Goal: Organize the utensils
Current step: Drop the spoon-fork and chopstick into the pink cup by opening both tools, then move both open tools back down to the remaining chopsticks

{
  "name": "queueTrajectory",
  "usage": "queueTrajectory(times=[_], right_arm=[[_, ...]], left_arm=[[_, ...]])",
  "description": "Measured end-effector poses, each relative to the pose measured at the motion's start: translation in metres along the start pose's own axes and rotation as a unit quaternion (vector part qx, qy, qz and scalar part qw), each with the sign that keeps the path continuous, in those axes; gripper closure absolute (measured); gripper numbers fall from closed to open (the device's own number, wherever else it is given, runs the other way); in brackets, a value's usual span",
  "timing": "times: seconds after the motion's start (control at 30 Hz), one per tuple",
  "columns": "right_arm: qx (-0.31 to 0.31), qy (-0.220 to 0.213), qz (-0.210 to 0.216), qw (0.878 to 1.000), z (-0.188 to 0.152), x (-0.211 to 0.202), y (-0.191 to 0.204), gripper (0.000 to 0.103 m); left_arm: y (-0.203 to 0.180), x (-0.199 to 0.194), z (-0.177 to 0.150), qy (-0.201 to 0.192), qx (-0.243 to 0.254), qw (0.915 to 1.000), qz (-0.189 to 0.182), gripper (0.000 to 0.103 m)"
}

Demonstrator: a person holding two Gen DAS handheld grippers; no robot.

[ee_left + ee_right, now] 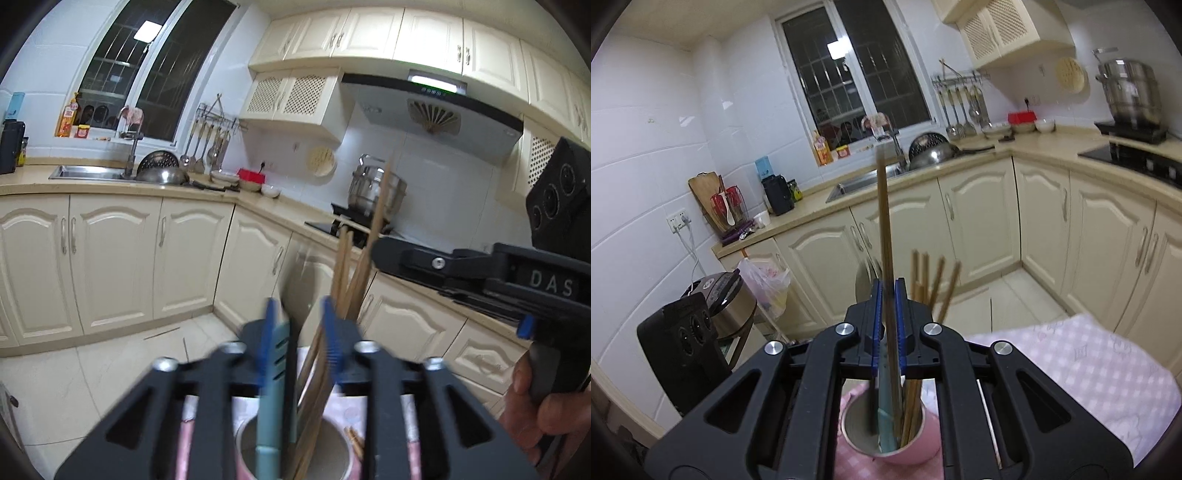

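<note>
Chopsticks [923, 280] are already standing in the pink cup [923, 452] on the checked surface [1089, 369], beside a teal utensil [886, 424]; one dark chopstick [885, 229] is pointing almost straight up, its lower end in the cup (not clearly released); the right hand-held gripper [888, 325] is standing narrowly parted around it; the left hand-held gripper [299, 332] is gaping, gripping nothing; two sticks [162, 334] are lying on the floor.

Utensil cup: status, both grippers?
Left gripper open, teal utensil loose between jaws, down in pink cup. Right gripper nearly shut around dark chopstick, grip unclear. Wooden chopsticks crowd the cup.
</note>
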State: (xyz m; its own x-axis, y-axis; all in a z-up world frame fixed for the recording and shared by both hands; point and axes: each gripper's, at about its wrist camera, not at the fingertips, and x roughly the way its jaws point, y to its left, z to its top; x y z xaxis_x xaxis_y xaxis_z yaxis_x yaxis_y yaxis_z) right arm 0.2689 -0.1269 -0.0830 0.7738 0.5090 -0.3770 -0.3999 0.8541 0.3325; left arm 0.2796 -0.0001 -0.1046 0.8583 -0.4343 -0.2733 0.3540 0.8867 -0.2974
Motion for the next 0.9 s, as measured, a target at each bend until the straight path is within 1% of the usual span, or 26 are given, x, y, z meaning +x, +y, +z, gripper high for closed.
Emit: queueTrajectory(times=[0.03,0.07,0.1,0.13,0.17,0.2,0.23,0.3,0.37,0.4,0.53,0.77,0.9], right_arm=[[0.005,0.001,-0.003,1.000,-0.001,-0.002,-0.002,0.066],[0.012,-0.001,-0.007,1.000,-0.002,-0.006,-0.006,0.052],[0.017,-0.008,-0.011,1.000,-0.003,-0.011,-0.008,0.033],[0.020,-0.017,-0.014,1.000,-0.003,-0.017,-0.010,0.032],[0.021,-0.024,-0.017,0.999,-0.003,-0.023,-0.012,0.032],[0.024,-0.026,-0.018,0.999,-0.002,-0.028,-0.013,0.026],[0.028,-0.028,-0.019,0.999,-0.002,-0.032,-0.015,0.016],[0.035,-0.034,-0.031,0.998,-0.002,-0.042,-0.021,0.007],[0.042,-0.031,-0.050,0.997,-0.003,-0.048,-0.027,0.006],[0.046,-0.025,-0.058,0.997,-0.004,-0.050,-0.030,0.006],[0.067,-0.012,-0.086,0.994,-0.011,-0.061,-0.046,0.006],[0.087,0.002,-0.110,0.990,-0.030,-0.082,-0.064,0.006],[0.095,0.010,-0.122,0.988,-0.042,-0.094,-0.073,0.006]], left_arm=[[0.002,-0.003,0.000,-0.003,-0.002,1.0000,0.001,0.054],[0.004,-0.008,0.001,-0.005,-0.004,1.0000,0.003,0.051],[0.005,-0.011,0.001,-0.006,-0.004,1.0000,0.005,0.045],[0.006,-0.015,0.002,-0.008,-0.004,0.9999,0.008,0.039],[0.007,-0.018,0.004,-0.010,-0.004,0.9999,0.011,0.036],[0.008,-0.024,0.006,-0.013,-0.005,0.9998,0.014,0.031],[0.008,-0.027,0.007,-0.013,-0.005,0.9998,0.017,0.024],[0.007,-0.036,0.010,-0.014,-0.003,0.9996,0.024,0.020],[0.004,-0.044,0.013,-0.011,0.006,0.9994,0.034,0.016],[0.001,-0.047,0.014,-0.009,0.011,0.9991,0.041,0.012],[-0.008,-0.058,0.017,-0.002,0.026,0.9982,0.054,0.011],[-0.025,-0.082,0.019,0.002,0.042,0.9971,0.063,0.011],[-0.038,-0.087,0.015,0.022,0.059,0.9945,0.083,0.011]])
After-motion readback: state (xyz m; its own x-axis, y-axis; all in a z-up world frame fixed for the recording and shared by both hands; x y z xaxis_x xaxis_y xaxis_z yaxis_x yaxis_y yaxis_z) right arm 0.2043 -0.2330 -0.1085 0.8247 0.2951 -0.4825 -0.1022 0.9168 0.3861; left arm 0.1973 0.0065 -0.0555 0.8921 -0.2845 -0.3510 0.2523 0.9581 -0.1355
